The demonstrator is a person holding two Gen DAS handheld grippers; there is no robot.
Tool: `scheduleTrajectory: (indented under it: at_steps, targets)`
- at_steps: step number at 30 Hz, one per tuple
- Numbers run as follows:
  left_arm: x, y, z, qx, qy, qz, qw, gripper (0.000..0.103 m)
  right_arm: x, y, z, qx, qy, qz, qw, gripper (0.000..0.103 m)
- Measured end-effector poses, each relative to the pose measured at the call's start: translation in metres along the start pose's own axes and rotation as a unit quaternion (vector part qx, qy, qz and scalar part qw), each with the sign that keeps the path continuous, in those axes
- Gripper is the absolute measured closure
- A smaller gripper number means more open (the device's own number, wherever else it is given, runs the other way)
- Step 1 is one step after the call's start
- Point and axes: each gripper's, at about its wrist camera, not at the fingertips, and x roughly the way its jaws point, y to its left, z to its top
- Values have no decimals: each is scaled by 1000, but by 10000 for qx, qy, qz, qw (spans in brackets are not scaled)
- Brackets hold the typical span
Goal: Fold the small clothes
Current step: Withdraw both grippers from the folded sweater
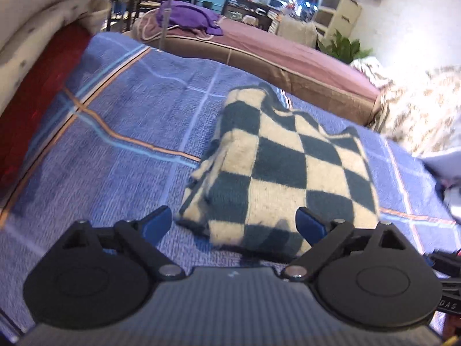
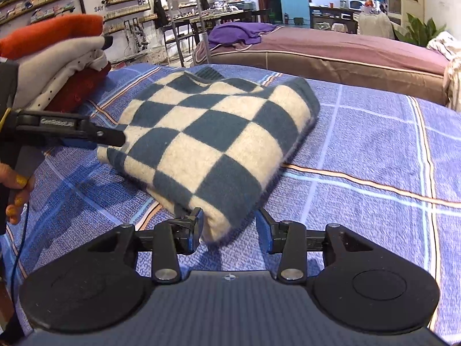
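We have the checkered sweater [image 2: 207,132] folded into a compact bundle on the bed [image 2: 374,144]; both claws, left [image 1: 233,225] and right [image 2: 229,227], gape empty beside it. Stacking on the pile [image 2: 57,57] likely remains.

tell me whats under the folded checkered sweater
The folded teal-and-cream checkered knit sweater lies directly on the blue plaid woven bedspread, which shows all around it. Whatever is beneath the sweater's middle or inside its folds is covered.

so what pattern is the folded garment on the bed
A checkerboard of dark teal and cream squares on the garment, clearest in the right wrist view.
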Motion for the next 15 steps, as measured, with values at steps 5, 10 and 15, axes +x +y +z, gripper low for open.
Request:
scheduleTrajectory:
  at_steps: [5, 10, 15]
  targets:
    - [-13, 23, -16, -1077, 18, -585, 9925, 6, -10, -43, -8, 1475, -163, 395, 9881, 0]
    - [-13, 20, -30, -1565, 99, -910, 9834, 2, -13, -67, -19, 2426, -121, 587, 9683, 0]
    - [10, 18, -42, -2168, 303, -1225, 9680, 0, -10, -87, -38, 3714, -74, 1114, 9217, 0]
